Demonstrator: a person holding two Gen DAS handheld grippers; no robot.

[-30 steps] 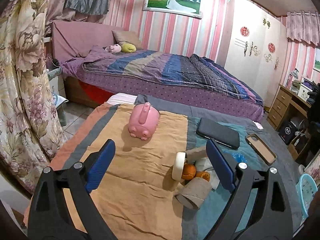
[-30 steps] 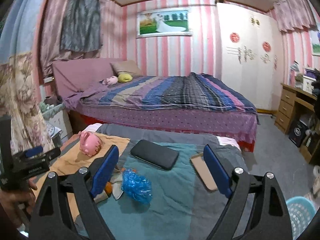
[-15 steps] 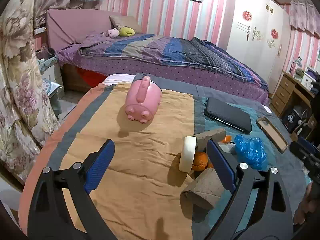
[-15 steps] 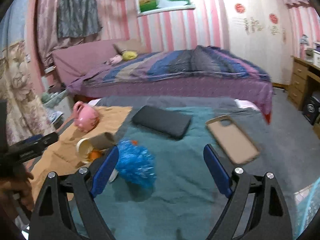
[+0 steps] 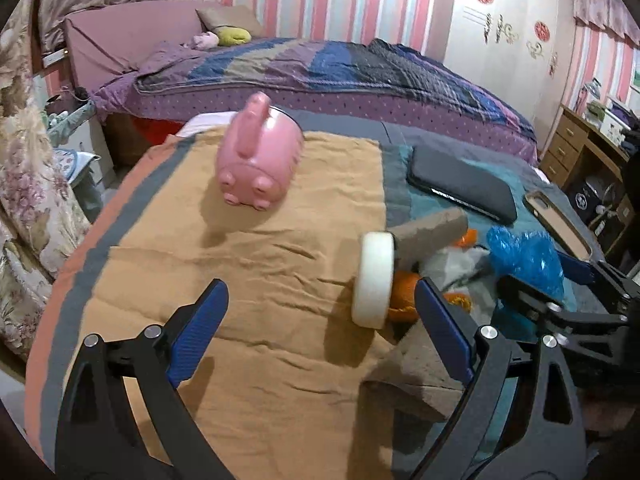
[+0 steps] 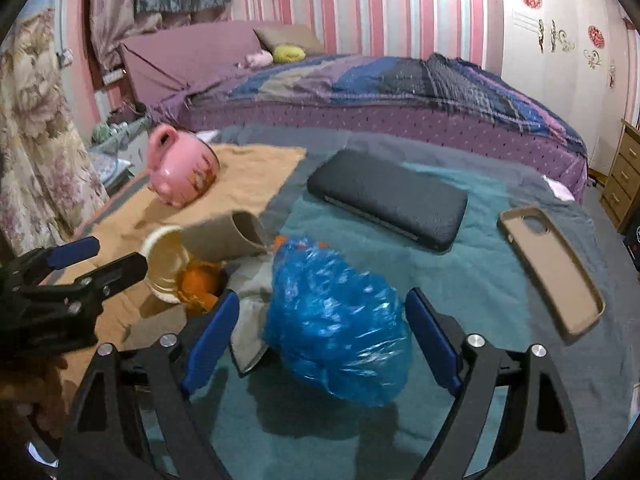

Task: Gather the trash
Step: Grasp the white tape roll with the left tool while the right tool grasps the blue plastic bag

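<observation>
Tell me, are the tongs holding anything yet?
No. The right tongs have just been closing around the blue bag, without gripping it. The left tongs are open and empty.

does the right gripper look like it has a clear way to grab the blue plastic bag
Probably yes. The blue plastic bag already sits between the fingers of the right gripper, whose jaws have just been closing but do not yet press it. Nothing lies on top; only the grey cloth touches its side.

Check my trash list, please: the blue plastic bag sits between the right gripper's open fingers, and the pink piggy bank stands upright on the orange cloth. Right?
One slip: the piggy bank lies tipped over on the orange cloth, as the left wrist view shows. The blue bag does sit between the right gripper's open fingers.
</observation>
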